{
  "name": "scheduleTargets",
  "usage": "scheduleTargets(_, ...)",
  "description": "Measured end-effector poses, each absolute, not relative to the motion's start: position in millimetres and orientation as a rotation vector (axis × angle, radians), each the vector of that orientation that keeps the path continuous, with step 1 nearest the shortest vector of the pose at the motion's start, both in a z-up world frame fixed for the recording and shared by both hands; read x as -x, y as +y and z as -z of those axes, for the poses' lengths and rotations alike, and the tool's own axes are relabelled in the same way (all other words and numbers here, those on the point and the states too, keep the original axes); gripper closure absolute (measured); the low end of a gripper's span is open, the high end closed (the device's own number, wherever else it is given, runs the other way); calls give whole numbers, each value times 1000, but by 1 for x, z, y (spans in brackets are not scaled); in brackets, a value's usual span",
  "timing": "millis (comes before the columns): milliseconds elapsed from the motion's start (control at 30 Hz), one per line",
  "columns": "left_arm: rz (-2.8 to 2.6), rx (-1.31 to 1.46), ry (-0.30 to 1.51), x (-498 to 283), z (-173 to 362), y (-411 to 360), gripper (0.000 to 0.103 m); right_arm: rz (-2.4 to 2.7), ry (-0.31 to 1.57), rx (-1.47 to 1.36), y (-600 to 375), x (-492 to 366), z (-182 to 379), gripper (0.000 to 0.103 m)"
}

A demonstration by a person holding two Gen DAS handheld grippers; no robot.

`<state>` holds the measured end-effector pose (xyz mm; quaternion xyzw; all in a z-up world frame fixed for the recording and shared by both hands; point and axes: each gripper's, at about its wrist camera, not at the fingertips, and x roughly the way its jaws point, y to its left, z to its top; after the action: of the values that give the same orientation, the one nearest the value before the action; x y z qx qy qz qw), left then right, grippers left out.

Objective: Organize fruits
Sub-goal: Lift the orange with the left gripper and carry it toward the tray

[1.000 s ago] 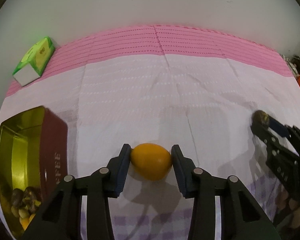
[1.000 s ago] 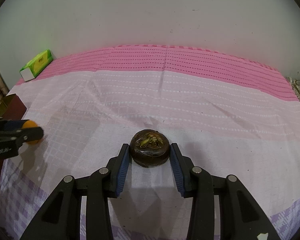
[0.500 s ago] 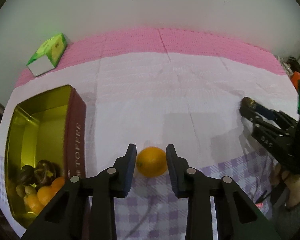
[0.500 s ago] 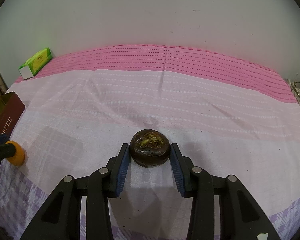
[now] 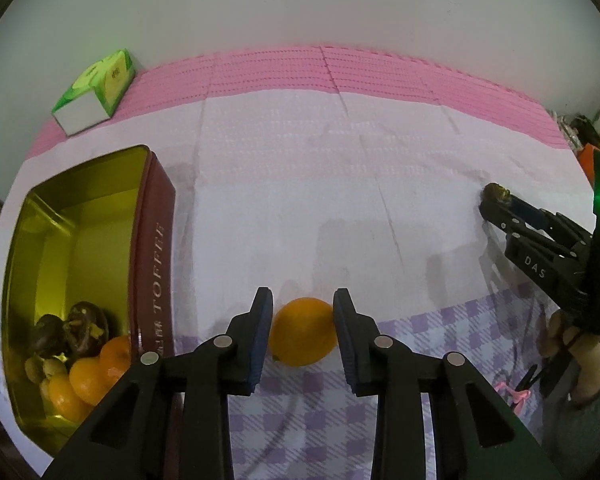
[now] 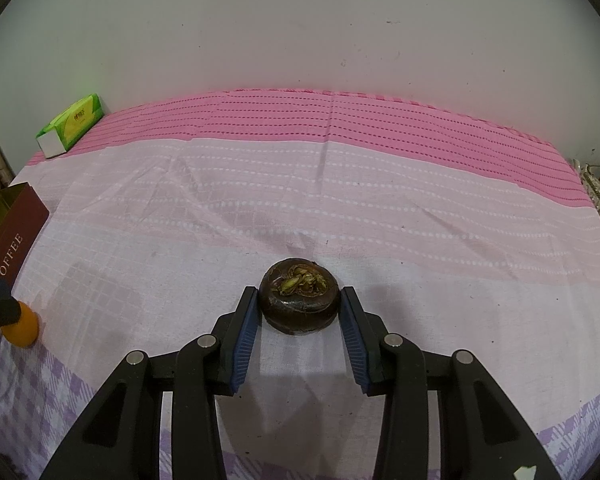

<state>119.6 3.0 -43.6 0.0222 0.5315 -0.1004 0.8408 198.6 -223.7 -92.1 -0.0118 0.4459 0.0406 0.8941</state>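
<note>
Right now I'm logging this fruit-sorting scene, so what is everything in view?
orange: one, orange, between the left fingers.
dark fruit: one, dark brown with a dry yellowish top, between the right fingers.
tin: one, maroon outside and gold inside, lettered TOFFEE, open, at the cloth's left edge.
fruits in the tin: several, orange, dark and pale green, piled at its near end.
box: one, green and white, far left by the wall.
cloth: one, pink, white and lilac check, over the surface.
left hand-held gripper: black, blue pads.
right hand-held gripper: black, blue pads.
</note>
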Motion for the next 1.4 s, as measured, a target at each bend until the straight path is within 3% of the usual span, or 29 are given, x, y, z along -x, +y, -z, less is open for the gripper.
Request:
scheduleTargets(400, 230, -49, 1169, -125, 64, -2, 65, -90, 924, 19, -224, -198, 91, 63)
scheduleTargets(1400, 269, -69, 1159, -93, 69, 13, 66, -89, 924, 22, -223, -198, 90, 62)
